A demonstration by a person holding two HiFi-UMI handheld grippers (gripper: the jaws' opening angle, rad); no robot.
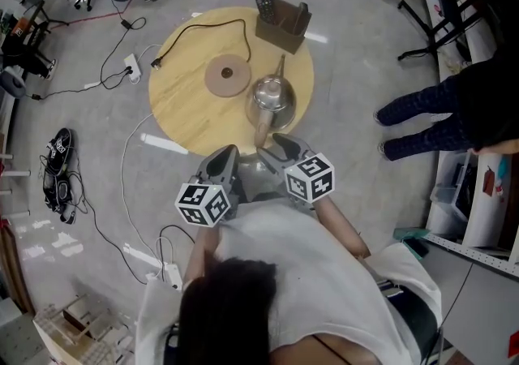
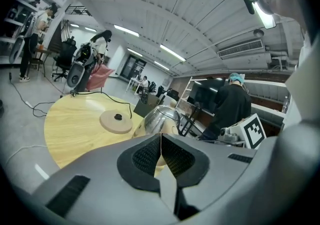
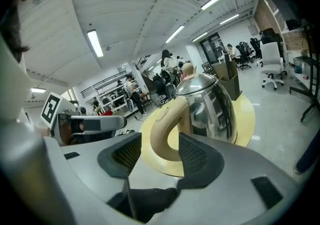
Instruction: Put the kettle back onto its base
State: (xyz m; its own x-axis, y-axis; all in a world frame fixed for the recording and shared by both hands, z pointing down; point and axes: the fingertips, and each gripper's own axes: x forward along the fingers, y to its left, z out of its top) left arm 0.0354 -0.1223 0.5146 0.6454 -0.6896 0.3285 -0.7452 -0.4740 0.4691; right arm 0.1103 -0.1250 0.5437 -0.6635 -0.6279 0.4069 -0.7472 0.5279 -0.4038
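Round wooden table [image 1: 178, 104] carries the kettle [image 1: 272, 98] beside its base [image 1: 226, 77], off it; my right gripper [image 3: 159, 151] gapes wide at the handle [image 3: 156, 135], my left gripper [image 2: 161, 153] is pinched together, empty.

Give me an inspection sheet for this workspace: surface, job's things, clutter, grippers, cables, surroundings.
Surface: round wooden table, mostly bare.
Job's things: kettle upright on the table, off its base, which lies apart to its left in the head view.
Clutter: brown box and remote at the far edge.
Grippers: left gripper shut, empty; right gripper open, kettle handle between its jaws, pads not pressing.
Cables: black cord loops over the table; power strip on the floor.
Surroundings: person standing at right.
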